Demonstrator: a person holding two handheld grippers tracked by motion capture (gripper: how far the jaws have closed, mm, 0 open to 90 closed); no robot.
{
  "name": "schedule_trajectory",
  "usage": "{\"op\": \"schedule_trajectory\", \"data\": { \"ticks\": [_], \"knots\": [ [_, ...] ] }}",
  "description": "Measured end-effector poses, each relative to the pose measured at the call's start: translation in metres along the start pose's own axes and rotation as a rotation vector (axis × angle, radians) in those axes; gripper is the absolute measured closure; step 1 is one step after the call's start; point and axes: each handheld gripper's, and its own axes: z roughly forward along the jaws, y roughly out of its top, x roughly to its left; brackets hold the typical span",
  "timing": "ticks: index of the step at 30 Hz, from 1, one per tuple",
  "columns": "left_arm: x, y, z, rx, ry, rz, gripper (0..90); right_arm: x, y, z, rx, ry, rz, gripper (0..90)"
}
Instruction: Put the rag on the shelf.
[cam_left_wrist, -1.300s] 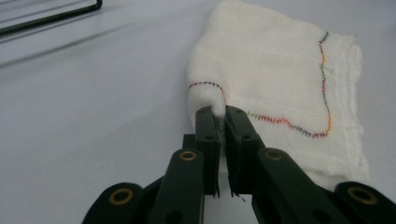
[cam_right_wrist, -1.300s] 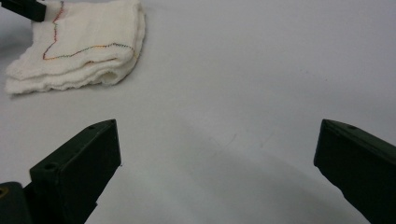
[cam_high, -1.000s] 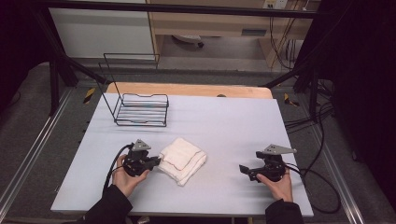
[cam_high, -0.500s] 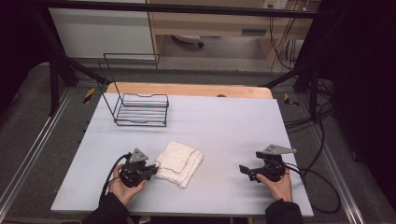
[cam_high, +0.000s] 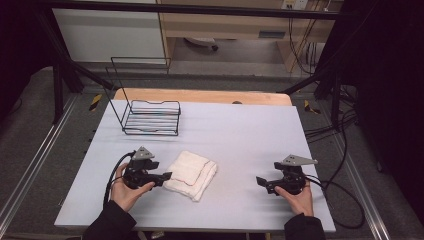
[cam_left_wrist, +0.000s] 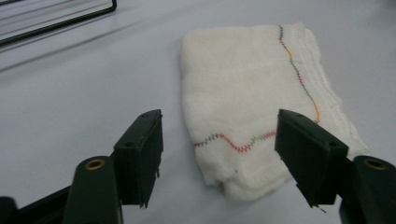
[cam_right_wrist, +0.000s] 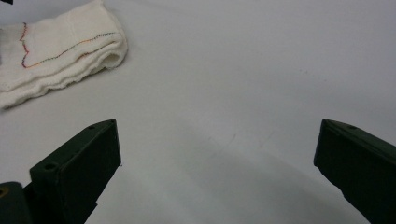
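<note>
A folded white cloth (cam_high: 192, 174) with a line of coloured stitching lies flat on the pale table (cam_high: 240, 130), near its front left. My left gripper (cam_high: 162, 176) sits at the cloth's left edge, held in a hand. Its jaws have just been opening. In the left gripper view the left gripper (cam_left_wrist: 219, 123) stands open, with the near corner of the cloth (cam_left_wrist: 247, 93) lying on the table between the black jaws and neither pad pressing on it. My right gripper (cam_high: 261, 182) rests at the front right, open (cam_right_wrist: 218, 135) over bare table, with the cloth (cam_right_wrist: 56, 51) off to its far left.
A black wire rack (cam_high: 150, 117) stands at the table's back left, and its edge (cam_left_wrist: 56, 18) shows in the left gripper view. A wooden board (cam_high: 200, 96) lies along the far edge. Cables (cam_high: 345, 200) trail off the right side.
The left gripper's jaws have opened wide and let go of the cloth's edge, which lies on the table. The right gripper has not moved.
</note>
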Motion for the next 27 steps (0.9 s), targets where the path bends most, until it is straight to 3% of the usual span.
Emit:
{"op": "schedule_trajectory", "data": {
  "ticks": [3,6,10,16,19,27],
  "knots": [
    [0.004,0.007,0.007,0.017,0.002,-0.006,25.5,0.000,0.000,0.000,0.001,-0.001,-0.002,1.1],
    [0.009,0.013,0.015,0.039,-0.023,-0.013,19.9,0.000,0.000,0.000,-0.003,-0.001,0.003,1.0],
    [0.014,0.020,0.023,0.043,-0.035,-0.013,16.7,0.000,0.000,0.000,0.001,-0.002,-0.001,1.1],
    [0.017,0.031,0.035,0.058,0.002,-0.021,18.2,0.000,0.000,0.001,-0.001,-0.001,0.003,1.0],
    [0.018,0.034,0.041,0.039,0.032,-0.015,21.2,0.000,0.000,0.001,0.001,-0.001,0.002,1.0],
    [0.019,0.047,0.054,0.011,0.026,-0.011,25.1,0.000,0.000,0.001,0.001,-0.001,0.004,1.1]
  ]
}}
